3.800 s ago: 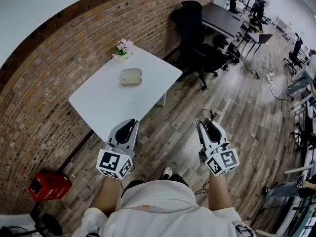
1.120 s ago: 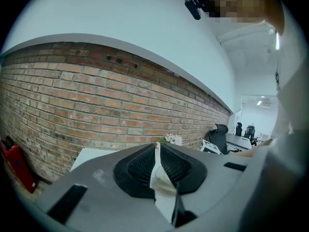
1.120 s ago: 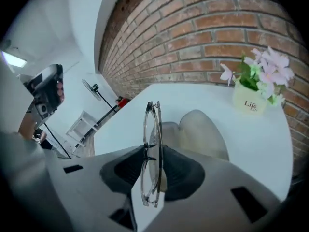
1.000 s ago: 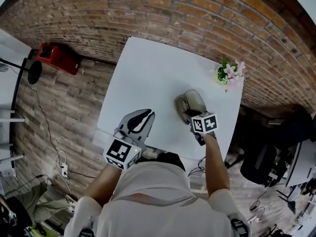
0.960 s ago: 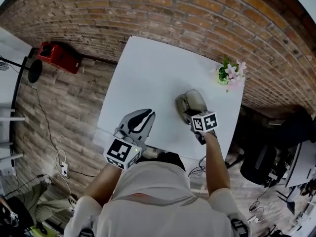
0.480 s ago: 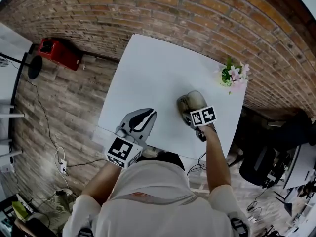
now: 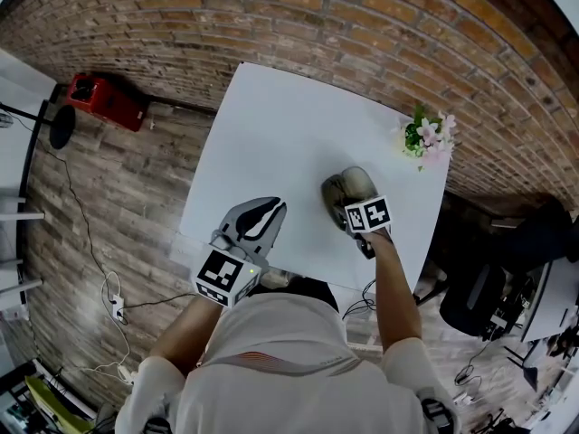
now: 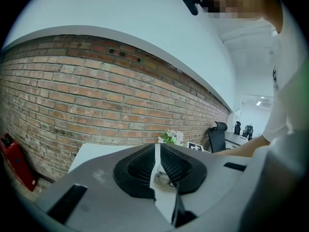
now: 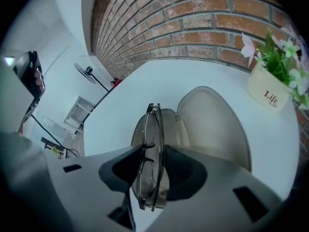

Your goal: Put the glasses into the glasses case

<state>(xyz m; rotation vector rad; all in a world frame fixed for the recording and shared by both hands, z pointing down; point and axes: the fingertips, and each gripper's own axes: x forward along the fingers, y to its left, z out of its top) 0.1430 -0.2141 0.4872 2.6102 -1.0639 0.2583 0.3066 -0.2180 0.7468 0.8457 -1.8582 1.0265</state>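
A beige glasses case [image 7: 346, 185] lies open on the white table [image 7: 271, 125], with its lid [image 9: 215, 124] raised behind the base [image 9: 170, 125]. The folded dark-framed glasses [image 9: 153, 149] stand on edge between the pads of my right gripper [image 9: 154, 170], just above the case base. The jaws are opening, and the pads still touch the frame. In the head view my right gripper [image 7: 354, 203] points steeply down over the case, so the glasses are hidden there. My left gripper [image 7: 270, 208] hovers at the table's near edge, shut on nothing [image 8: 158, 164].
A small white pot of pink flowers [image 7: 425, 138] stands at the table's far right corner, close behind the case [image 9: 273, 88]. A brick wall runs behind the table. A red box [image 7: 99, 102] sits on the floor to the left, and a black office chair [image 7: 507, 278] to the right.
Since the earliest frame the person has walked up to the table. Over the last second the right gripper sank slightly toward the open case; the left gripper stayed put.
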